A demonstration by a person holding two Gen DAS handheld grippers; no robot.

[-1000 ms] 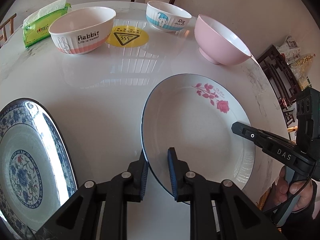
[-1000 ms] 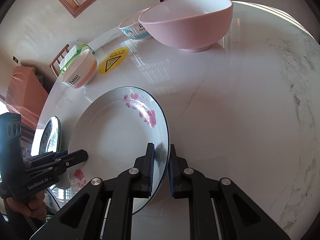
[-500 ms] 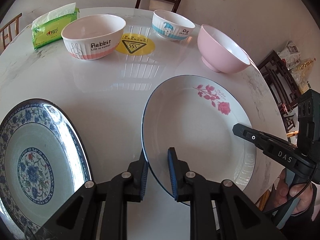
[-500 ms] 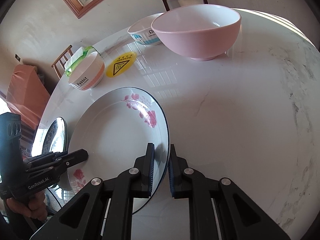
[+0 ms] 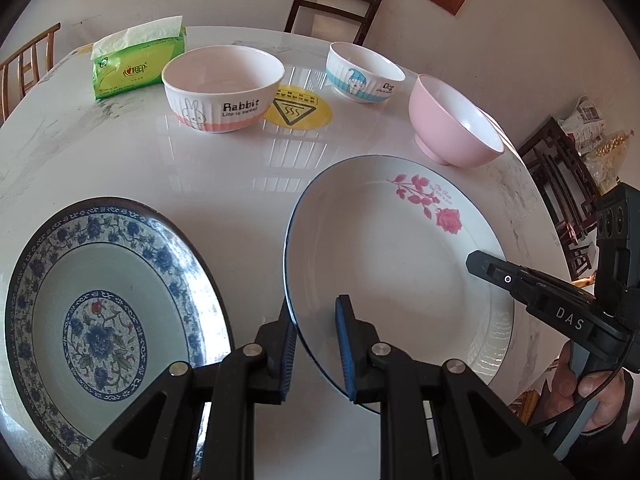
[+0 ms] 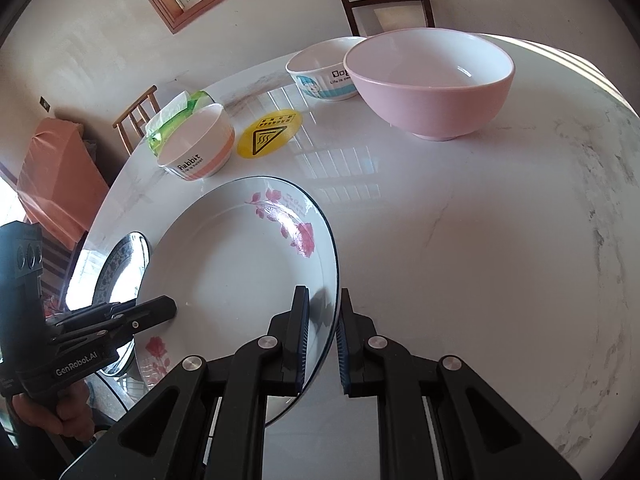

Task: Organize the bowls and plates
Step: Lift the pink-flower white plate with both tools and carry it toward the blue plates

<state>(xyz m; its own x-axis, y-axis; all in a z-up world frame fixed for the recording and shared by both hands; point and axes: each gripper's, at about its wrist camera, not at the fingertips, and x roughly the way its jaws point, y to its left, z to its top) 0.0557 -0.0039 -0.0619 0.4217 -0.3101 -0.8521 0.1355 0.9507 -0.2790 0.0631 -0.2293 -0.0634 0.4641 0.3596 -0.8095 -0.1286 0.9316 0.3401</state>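
A white plate with red roses is held between both grippers above the white table. My left gripper is shut on its left rim. My right gripper is shut on its right rim; it shows in the left wrist view. A blue-patterned plate lies on the table to the left. A Rabbit bowl, a Dog bowl and a pink bowl stand farther back.
A green tissue pack sits at the far left of the table. A yellow warning sticker lies between the bowls. Chairs stand around the table. A dark shelf stands at the right.
Both grippers have risen and tilted with the rose plate; the bowls and the far table edge have come further into view. The blue-patterned plate shows more fully at the left.
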